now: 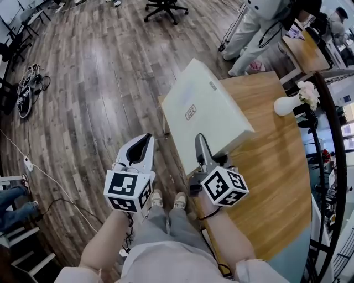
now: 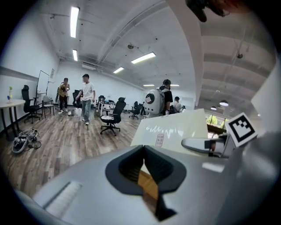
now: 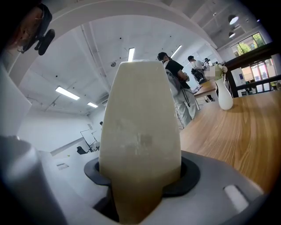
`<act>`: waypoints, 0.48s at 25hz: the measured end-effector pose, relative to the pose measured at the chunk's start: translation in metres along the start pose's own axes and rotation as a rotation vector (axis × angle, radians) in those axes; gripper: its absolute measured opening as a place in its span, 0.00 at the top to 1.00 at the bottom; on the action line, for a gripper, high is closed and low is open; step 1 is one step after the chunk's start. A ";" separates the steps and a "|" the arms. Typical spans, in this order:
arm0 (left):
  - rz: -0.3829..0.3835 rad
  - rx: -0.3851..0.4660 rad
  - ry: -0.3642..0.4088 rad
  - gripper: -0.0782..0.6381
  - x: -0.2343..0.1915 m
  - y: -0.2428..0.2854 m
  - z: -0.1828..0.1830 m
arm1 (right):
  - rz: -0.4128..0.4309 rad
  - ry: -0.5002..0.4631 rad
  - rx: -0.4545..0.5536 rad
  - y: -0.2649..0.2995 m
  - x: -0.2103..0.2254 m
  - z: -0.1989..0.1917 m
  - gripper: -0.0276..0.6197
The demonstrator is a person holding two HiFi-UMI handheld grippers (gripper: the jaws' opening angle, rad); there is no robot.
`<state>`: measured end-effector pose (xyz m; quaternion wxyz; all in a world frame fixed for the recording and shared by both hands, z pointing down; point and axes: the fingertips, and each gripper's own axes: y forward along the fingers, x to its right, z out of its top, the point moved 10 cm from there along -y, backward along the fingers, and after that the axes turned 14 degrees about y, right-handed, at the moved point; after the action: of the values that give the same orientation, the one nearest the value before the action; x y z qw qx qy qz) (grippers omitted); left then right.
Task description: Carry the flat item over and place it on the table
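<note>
A flat cream box hangs tilted over the left edge of the wooden table. My right gripper is shut on the box's near edge. In the right gripper view the box's edge rises from between the jaws and fills the middle. My left gripper hovers over the floor to the left of the box, jaws together and holding nothing. The left gripper view shows the box off to its right, apart from it.
A white vase with pale flowers stands at the table's far right, by a black railing. People stand beyond the table's far end. An office chair and floor cables lie further off. My feet are by the table's edge.
</note>
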<state>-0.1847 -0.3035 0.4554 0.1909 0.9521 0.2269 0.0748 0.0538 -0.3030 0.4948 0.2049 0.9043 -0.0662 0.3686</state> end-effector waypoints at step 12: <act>-0.013 -0.065 -0.022 0.89 0.007 0.027 -0.024 | 0.003 0.196 -0.011 0.015 0.041 -0.012 0.51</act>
<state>-0.1730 -0.3151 0.4882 0.2246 0.9447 0.2283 0.0703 0.0713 -0.3106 0.5361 0.2145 0.8627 -0.0493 0.4553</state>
